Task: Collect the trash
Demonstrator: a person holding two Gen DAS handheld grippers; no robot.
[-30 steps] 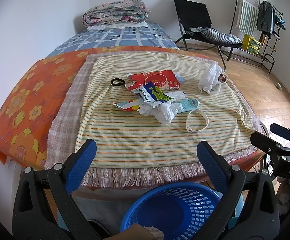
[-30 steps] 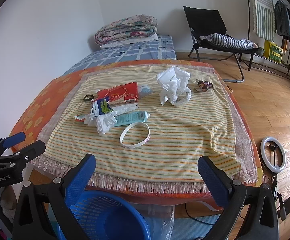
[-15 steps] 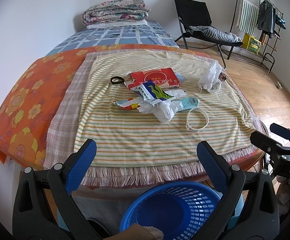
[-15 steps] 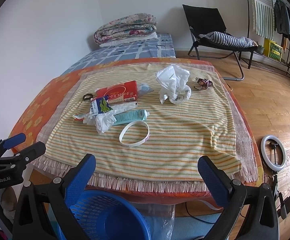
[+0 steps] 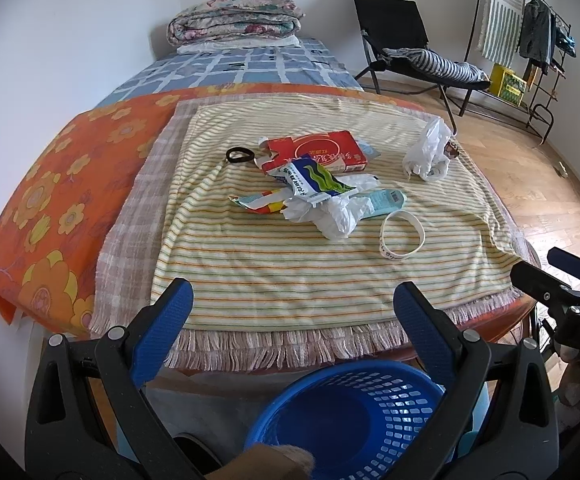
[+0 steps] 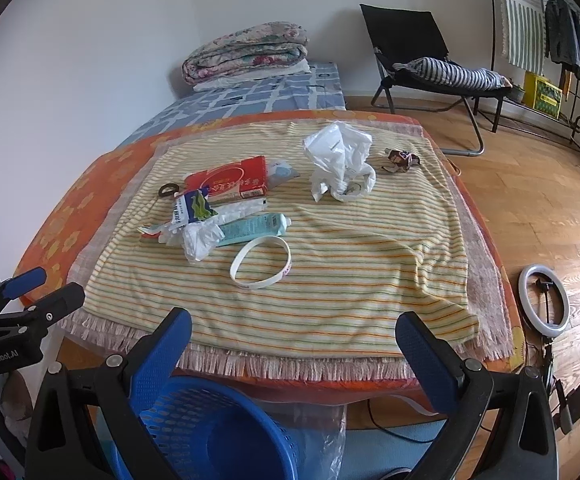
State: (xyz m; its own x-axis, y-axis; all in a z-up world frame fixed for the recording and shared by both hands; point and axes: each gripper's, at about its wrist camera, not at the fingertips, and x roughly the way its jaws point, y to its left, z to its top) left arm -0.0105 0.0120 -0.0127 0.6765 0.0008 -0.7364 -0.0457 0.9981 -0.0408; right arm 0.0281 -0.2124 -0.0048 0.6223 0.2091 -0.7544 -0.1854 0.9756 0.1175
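Trash lies on the striped cloth: a red box (image 5: 317, 153) (image 6: 229, 182), a white-green packet (image 5: 314, 180) (image 6: 193, 208), crumpled white plastic (image 5: 336, 216) (image 6: 199, 240), a teal tube (image 5: 386, 202) (image 6: 253, 228), a white ring band (image 5: 402, 236) (image 6: 260, 263), a white bag (image 5: 428, 154) (image 6: 340, 160) and a small brown wrapper (image 6: 400, 159). A blue basket (image 5: 354, 412) (image 6: 209, 428) stands below the near edge. My left gripper (image 5: 290, 312) and right gripper (image 6: 292, 338) are open and empty, held before the edge.
A black ring (image 5: 239, 156) lies left of the red box. Folded quilts (image 5: 235, 20) sit on the bed behind. A black chair (image 6: 430, 64) and a clothes rack (image 5: 530, 40) stand at the right. A ring light (image 6: 544, 300) lies on the wooden floor.
Both grippers have edged slightly forward and up; the trash sits a little lower in view. Nothing was taken hold of.
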